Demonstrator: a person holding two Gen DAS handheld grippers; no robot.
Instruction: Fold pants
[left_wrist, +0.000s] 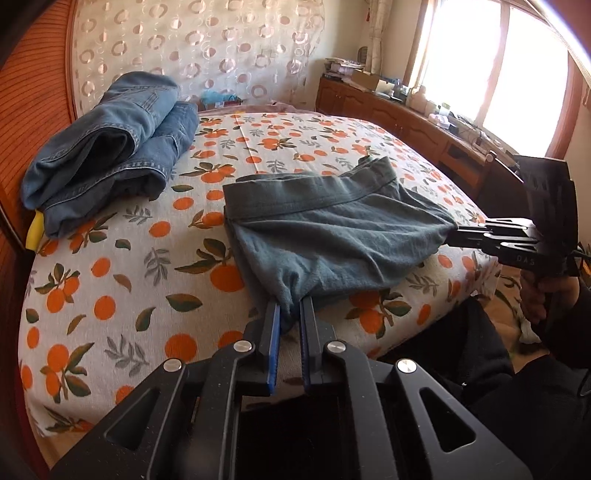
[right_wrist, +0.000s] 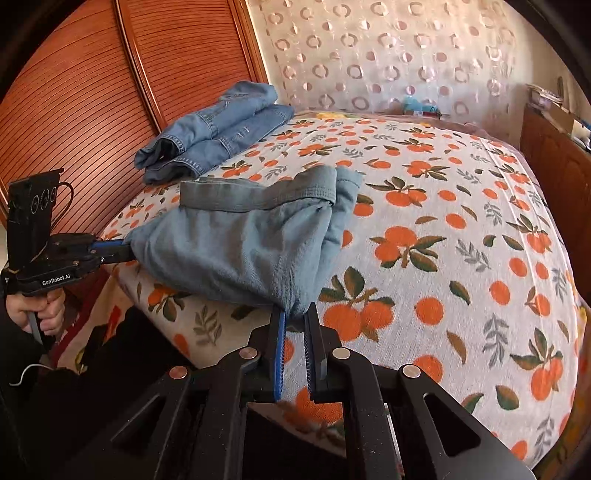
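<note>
Window (left_wrist: 491, 74) only in left wrist view

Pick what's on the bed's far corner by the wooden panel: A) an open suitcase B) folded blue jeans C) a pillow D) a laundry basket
B: a folded stack of blue jeans lies on the orange-print bedspread there, apart from the grey-green pants both grippers are shut on.
</note>
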